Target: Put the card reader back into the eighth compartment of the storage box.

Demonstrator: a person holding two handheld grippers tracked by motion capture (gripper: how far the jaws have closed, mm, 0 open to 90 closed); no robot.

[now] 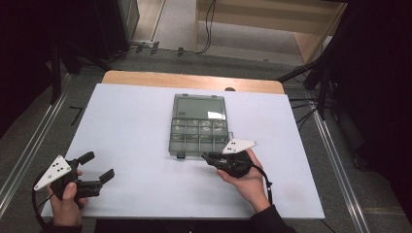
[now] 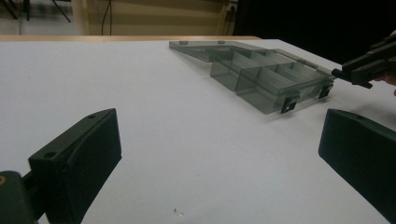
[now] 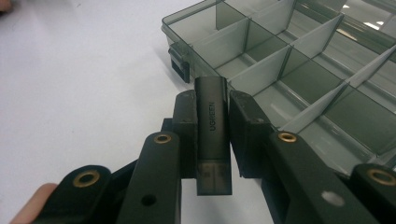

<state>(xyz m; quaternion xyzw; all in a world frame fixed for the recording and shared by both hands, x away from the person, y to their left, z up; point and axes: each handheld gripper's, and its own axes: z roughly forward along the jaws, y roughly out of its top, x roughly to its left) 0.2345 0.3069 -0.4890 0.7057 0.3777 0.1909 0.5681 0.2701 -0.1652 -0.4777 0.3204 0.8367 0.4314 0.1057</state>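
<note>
My right gripper (image 3: 212, 133) pinches a small dark rectangular adapter (image 3: 212, 135), long axis pointing ahead toward the translucent grey compartment box (image 3: 299, 70); left gripper (image 2: 219, 154) spread.

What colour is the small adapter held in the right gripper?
Dark grey, with pale lettering along its side. The adapter shows best in the right gripper view.

I see a white bench (image 1: 136, 145) with a tan wooden strip along its far edge. The compartment box (image 1: 199, 127) is smoky translucent grey. My right gripper (image 3: 212, 109) has black jaws with brass rivets, clamping a dark grey adapter (image 3: 212, 135) with pale lettering.
</note>
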